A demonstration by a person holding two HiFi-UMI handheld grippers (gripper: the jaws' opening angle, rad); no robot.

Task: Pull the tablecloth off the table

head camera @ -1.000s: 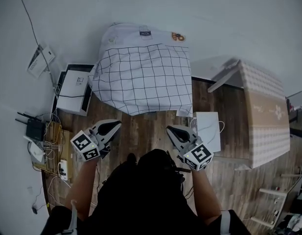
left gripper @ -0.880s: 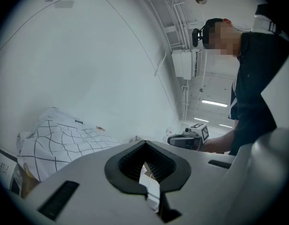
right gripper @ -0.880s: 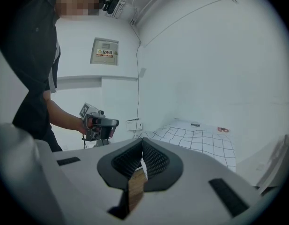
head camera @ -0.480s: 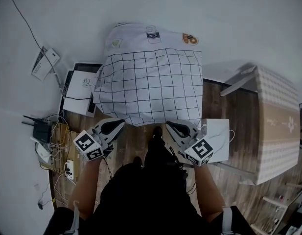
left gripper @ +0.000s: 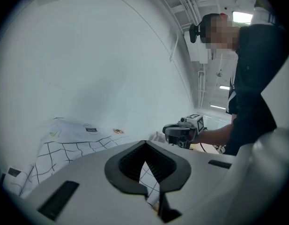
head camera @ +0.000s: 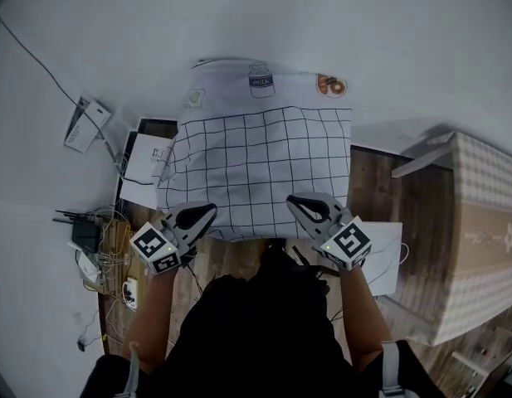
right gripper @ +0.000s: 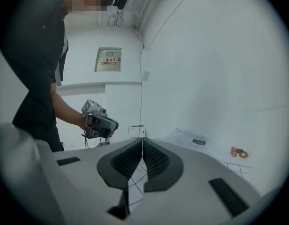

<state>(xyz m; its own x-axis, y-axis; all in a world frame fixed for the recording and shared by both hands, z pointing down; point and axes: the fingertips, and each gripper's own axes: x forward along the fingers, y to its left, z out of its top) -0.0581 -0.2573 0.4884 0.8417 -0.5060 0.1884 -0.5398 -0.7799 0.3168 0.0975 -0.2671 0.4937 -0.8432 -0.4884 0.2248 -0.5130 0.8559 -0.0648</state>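
The tablecloth (head camera: 260,168), white with a black grid and a printed band (a milk carton and a doughnut) at its far end, lies draped over the table, which it hides completely. Its long axis runs straight away from the person toward the white wall (head camera: 256,15), printed end farthest and plain hem nearest, hanging over the near edge.

At that hem sit the two grippers. The left gripper (head camera: 207,210) is at the near left corner and the right gripper (head camera: 294,201) near the right one, both pointing along the cloth. Each has its jaws pressed together with nothing clamped. In each gripper view the grid only shows through the slit behind the pads, and I cannot tell whether the tips touch the fabric.

So I judge this to be the reach, with the grip not yet made. Next, both pairs of jaws need to open, close on the hem at the two corners, and draw back evenly toward the person. That keeps the cloth sliding off lengthwise rather than skewing toward the router and cables (head camera: 88,235) on the wooden floor (head camera: 380,181) to the left.
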